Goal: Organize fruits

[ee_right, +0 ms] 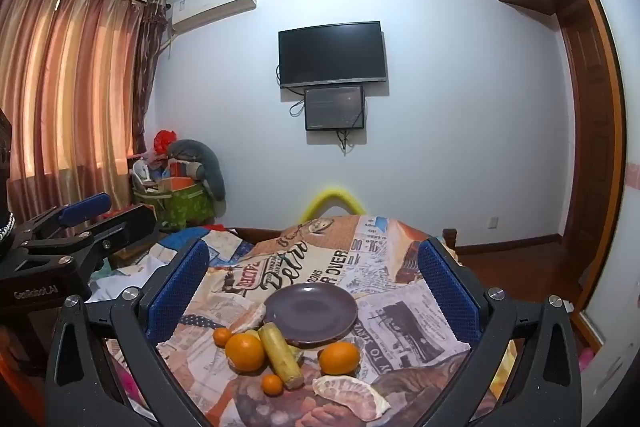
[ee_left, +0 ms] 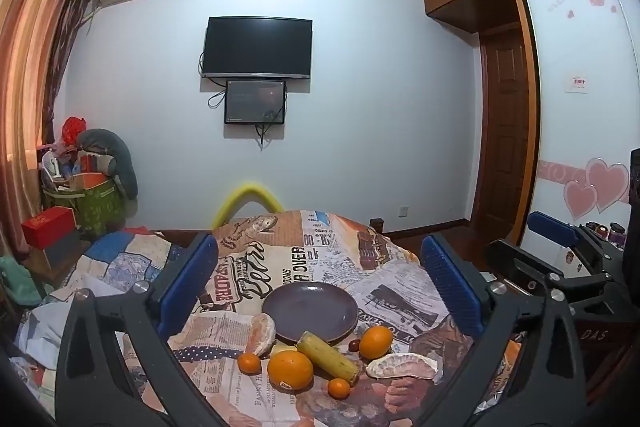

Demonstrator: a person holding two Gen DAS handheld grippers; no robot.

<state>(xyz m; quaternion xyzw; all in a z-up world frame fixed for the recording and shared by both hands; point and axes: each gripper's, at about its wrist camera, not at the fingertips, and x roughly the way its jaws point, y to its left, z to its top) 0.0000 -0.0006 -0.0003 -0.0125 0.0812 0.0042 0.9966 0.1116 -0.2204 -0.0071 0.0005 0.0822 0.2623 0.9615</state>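
Note:
A dark purple plate [ee_left: 310,311] [ee_right: 310,311] sits bare on the newspaper-print cloth. In front of it lie two oranges [ee_left: 290,369] [ee_left: 376,341], two small mandarins [ee_left: 249,363] [ee_left: 339,387], a yellow cane stick [ee_left: 328,357] leaning on the plate's rim, two peeled pomelo pieces [ee_left: 262,333] [ee_left: 402,367] and a small dark red fruit [ee_left: 353,345]. My left gripper [ee_left: 319,241] is open, hovering short of the fruit and holding nothing. My right gripper [ee_right: 313,247] is open too, beside it and just as far back, with nothing between its blue pads [ee_right: 448,291].
The cloth-covered table [ee_left: 404,291] drops off at the far side and to the right. A yellow foam chair back [ee_left: 248,199] stands behind it. A green bin of clutter [ee_left: 92,203] and a red box [ee_left: 50,227] are at left, curtains beyond.

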